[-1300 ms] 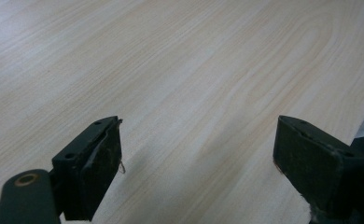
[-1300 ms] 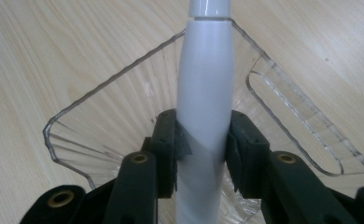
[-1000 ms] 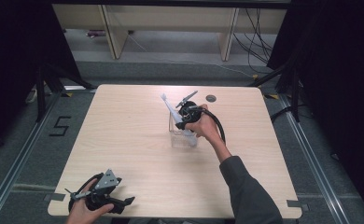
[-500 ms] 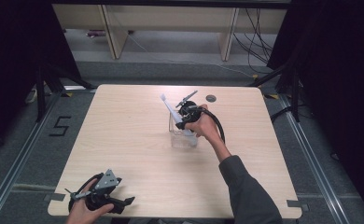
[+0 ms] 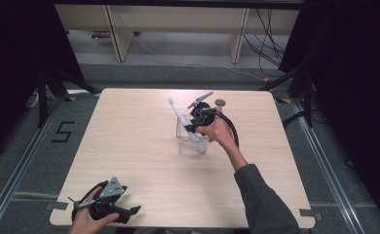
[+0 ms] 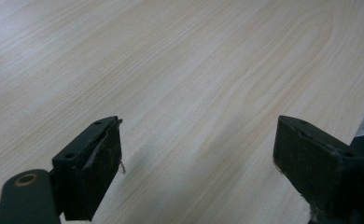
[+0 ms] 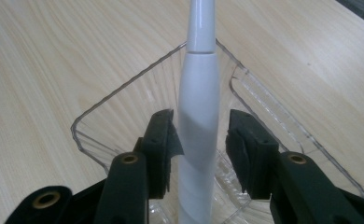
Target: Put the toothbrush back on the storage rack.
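A white electric toothbrush [image 5: 178, 114] leans tilted in a clear plastic container [image 5: 193, 145] near the middle of the table. My right gripper [image 5: 191, 129] is over the container, its jaws on either side of the toothbrush handle [image 7: 199, 107]. The jaws have just been opening. A gap shows beside the right pad, so the handle stands between them and is not clamped. The container's rim [image 7: 124, 93] spreads around the jaws. At the table's near left corner my left gripper [image 5: 129, 214] rests low in a hand. It is open [image 6: 199, 149] with only bare wood between its jaws.
A small dark round disc [image 5: 220, 102] lies on the table [image 5: 129, 146] behind the right gripper. The right gripper's cable [image 5: 233, 129] loops over the forearm. Beyond the far edge are shelf legs and floor cables. The left gripper is close to the table's near edge.
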{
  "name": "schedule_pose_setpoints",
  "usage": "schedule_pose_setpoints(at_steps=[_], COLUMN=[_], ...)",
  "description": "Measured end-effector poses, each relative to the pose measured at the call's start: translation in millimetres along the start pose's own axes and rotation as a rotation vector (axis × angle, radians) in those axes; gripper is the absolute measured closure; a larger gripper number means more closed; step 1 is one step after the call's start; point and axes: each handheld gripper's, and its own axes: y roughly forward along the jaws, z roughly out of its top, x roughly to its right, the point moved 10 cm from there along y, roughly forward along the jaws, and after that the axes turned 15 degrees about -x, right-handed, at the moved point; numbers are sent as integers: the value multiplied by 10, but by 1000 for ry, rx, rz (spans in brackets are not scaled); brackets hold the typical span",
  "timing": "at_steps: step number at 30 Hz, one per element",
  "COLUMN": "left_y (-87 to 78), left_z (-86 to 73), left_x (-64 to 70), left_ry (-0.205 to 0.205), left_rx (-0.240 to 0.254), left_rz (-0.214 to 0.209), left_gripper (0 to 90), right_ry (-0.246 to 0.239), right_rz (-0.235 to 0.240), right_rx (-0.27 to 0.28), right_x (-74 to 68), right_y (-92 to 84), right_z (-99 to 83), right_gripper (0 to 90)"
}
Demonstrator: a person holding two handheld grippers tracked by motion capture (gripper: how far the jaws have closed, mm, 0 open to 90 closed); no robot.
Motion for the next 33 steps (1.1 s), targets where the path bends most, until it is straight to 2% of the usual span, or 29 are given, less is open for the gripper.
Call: schedule_pose_setpoints(at_steps=[2,4,5,7,8,9,10,11,12,17,18,19,20,22,24,25,27,29,33], left_y=[-1,1,0,-3,-2,0,0,1,0,-1,-1,-2,-3,-3,-2,-2,-2,-2,7], left_z=[-1,-2,-2,1,1,0,-4,-2,-2,1,1,2,2,1,1,2,3,1,11], left_x=[-1,-1,1,-3,-2,0,-1,1,-1,-3,-3,-3,-2,-3,-4,-2,-2,-4,13], left_ry=[-1,-1,-1,1,0,-1,2,0,0,-3,-2,-2,-2,-2,-1,-2,-3,-3,-17], left_rx=[-2,-1,0,1,1,0,-3,-1,-1,2,2,2,2,2,2,3,3,2,12], left_rz=[-1,0,0,1,0,0,0,-1,0,0,0,0,0,1,1,1,0,0,-6], left_gripper=[150,150,150,151,150,150,150,150,150,150,150,150,150,151,151,150,150,150,150], right_ry=[-10,-43,-17,27,-13,-6,-22,-18,12,-9,-6,5,-1,6,-9,0,6,-3,9], right_rz=[9,0,13,17,8,13,6,-2,8,1,-1,-1,-12,3,-12,-10,-2,-6,-11], right_rx=[20,44,48,21,45,56,56,53,46,75,88,78,83,85,95,107,98,109,133], right_x=[0,27,9,-6,15,2,24,33,22,59,64,63,79,57,73,66,55,59,45], right_y=[-31,-53,-57,-86,-96,-93,-112,-116,-129,-173,-174,-189,-204,-218,-232,-227,-256,-269,-294], right_z=[8,25,21,-18,1,11,6,1,-13,3,13,-1,0,-5,-2,8,-6,-1,18], right_gripper=[608,604,601,593,589,587,580,573,568,523,513,508,505,497,477,477,468,456,435])
